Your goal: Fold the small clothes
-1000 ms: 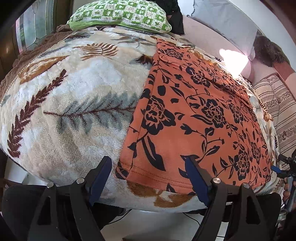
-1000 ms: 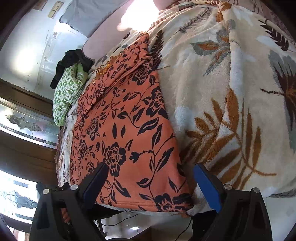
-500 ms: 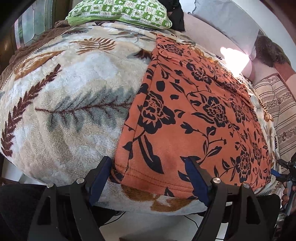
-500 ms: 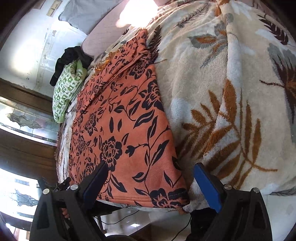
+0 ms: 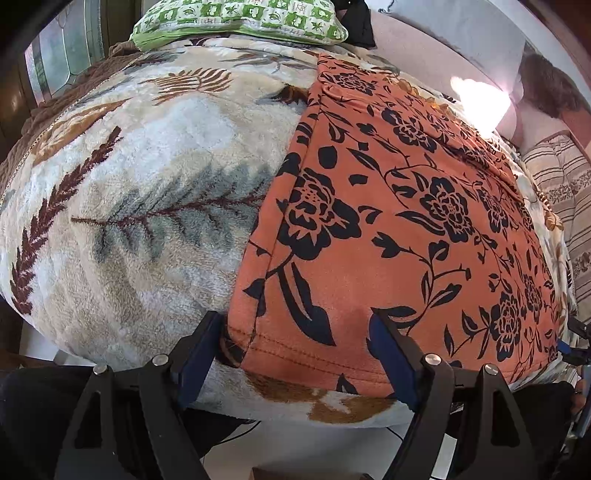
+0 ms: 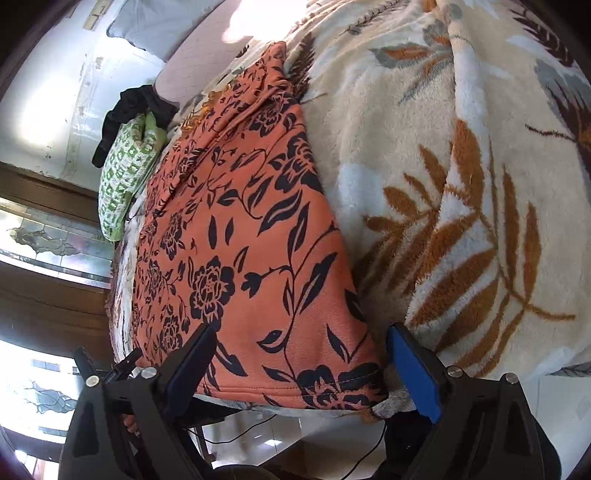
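An orange garment with a black flower print [image 5: 399, 221] lies spread flat on a fleece blanket with a leaf pattern [image 5: 129, 192]. Its hem reaches the bed's near edge. My left gripper [image 5: 295, 358] is open, its blue fingers astride the garment's near left hem corner. In the right wrist view the same garment [image 6: 240, 240] runs away from me. My right gripper [image 6: 301, 373] is open, its fingers astride the near right hem corner. Neither gripper is shut on the cloth.
A green patterned pillow [image 5: 240, 18] and dark clothing [image 5: 358, 22] lie at the bed's far end. A striped cushion [image 5: 565, 206] sits to the right. The blanket [image 6: 461, 184] drops off at the near edge, with pale floor and a cable below [image 6: 258, 428].
Both grippers have moved forward to the bed's edge, so the hem corners now sit between their open fingers.
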Action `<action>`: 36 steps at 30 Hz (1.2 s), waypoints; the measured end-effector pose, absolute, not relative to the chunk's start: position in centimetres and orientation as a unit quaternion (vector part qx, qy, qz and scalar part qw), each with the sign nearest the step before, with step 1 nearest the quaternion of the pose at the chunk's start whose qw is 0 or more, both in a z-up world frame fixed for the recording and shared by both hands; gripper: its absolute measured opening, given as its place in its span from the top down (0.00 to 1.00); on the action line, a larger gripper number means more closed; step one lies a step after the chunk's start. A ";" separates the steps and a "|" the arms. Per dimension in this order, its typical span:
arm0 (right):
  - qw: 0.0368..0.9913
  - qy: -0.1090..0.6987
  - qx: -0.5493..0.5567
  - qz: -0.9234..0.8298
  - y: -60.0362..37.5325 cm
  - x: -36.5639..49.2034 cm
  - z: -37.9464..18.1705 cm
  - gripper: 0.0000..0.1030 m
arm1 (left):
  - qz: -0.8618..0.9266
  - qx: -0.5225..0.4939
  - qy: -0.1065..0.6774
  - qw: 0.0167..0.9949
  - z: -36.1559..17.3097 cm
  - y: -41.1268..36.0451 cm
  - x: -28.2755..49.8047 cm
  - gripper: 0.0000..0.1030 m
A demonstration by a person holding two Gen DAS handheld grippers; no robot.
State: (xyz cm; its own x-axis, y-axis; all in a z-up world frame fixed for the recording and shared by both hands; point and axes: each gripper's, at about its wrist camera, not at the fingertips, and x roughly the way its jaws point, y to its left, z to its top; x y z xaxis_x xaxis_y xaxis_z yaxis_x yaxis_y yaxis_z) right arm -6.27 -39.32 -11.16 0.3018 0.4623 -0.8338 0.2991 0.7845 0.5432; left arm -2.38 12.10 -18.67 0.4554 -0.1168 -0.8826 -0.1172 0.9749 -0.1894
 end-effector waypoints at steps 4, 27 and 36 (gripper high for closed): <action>0.736 0.587 0.331 0.057 -39.5 -6.3 -11.3 0.08 | 0.001 -0.107 0.524 0.845 -18.7 12.0 -2.3 0.21; 0.732 0.605 0.305 0.068 -39.0 -6.7 -11.3 0.47 | 0.022 -0.069 0.515 0.854 -18.3 11.9 -2.1 0.63; 0.710 0.613 0.339 0.070 -40.1 -6.7 -12.7 0.70 | 0.013 -0.084 0.516 0.853 -18.0 12.2 -2.3 0.69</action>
